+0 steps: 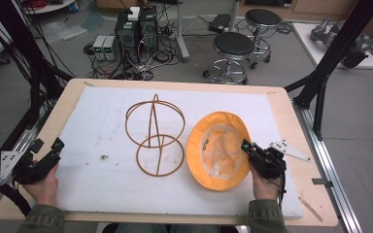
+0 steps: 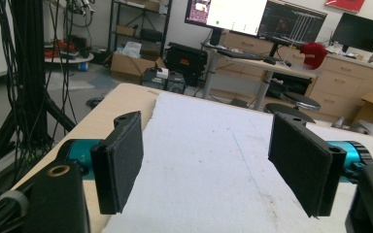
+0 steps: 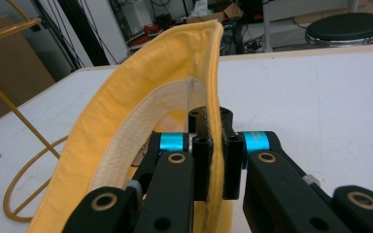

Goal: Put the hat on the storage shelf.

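a yellow bucket hat is seen lying crown-down on the white foam mat, just right of a wire hat stand that is tipped on its side. the brim at the hat's right edge is clamped between the jaws of the right gripper; in the right gripper view the yellow fabric is pinched tight and lifted into a standing fold. the left gripper is held at the mat's left edge, well apart from the hat, its jaws spread wide with nothing between the pads. the step in hand is judged to be the pick-up of the hat. next, the hat is likely to be raised and carried over the stand, which may first need to be set upright by the free gripper
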`<action>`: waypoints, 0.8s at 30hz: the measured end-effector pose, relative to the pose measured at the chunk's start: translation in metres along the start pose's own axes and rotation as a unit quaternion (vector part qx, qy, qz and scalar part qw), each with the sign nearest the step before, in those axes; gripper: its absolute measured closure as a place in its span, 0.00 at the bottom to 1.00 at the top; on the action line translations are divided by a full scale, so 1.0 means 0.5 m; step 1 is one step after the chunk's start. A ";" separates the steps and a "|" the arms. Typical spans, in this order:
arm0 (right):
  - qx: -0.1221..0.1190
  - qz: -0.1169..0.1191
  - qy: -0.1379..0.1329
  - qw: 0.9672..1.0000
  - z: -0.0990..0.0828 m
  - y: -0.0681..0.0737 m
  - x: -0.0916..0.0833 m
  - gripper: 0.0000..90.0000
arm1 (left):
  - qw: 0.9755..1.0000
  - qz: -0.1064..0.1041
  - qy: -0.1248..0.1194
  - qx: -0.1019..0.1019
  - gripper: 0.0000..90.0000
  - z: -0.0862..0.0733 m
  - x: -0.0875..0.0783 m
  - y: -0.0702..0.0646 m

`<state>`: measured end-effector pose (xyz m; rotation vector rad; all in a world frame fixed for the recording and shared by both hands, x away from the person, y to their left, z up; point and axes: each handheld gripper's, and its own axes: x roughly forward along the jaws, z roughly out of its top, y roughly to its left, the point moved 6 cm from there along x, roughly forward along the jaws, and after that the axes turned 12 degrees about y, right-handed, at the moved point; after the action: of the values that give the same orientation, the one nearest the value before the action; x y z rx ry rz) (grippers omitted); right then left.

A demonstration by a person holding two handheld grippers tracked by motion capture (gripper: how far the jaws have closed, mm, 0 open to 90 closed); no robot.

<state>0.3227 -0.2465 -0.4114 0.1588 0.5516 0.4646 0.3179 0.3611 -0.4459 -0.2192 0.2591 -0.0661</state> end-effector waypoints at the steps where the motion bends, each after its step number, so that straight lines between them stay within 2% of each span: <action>1: -0.002 -0.002 -0.003 1.000 0.001 0.001 -0.001 0.96 | 1.000 0.000 0.000 0.000 0.32 0.000 0.000 0.000; 10: -0.016 -0.014 -0.033 0.999 0.012 0.008 -0.016 0.96 | 1.000 0.000 0.000 0.000 0.32 -0.001 0.001 0.000; 13: -0.029 -0.019 -0.053 0.998 0.019 0.012 -0.023 0.96 | 1.000 -0.001 0.001 0.001 0.32 -0.001 0.001 -0.001; 15: -0.030 -0.023 -0.062 0.997 0.022 0.016 -0.027 0.96 | 1.000 -0.002 0.000 0.001 0.32 -0.001 0.001 -0.003; 21: -0.041 -0.017 -0.090 0.995 0.037 0.021 -0.030 0.96 | 1.000 -0.003 0.001 0.003 0.32 -0.002 0.001 -0.006; 24: -0.054 -0.014 -0.116 0.992 0.048 0.026 -0.035 0.96 | 1.000 -0.003 0.003 0.003 0.32 -0.003 0.001 -0.006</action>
<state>0.3176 -0.2436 -0.3795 0.0996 0.3000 0.4410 0.3180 0.3579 -0.4467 -0.2141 0.2635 -0.0728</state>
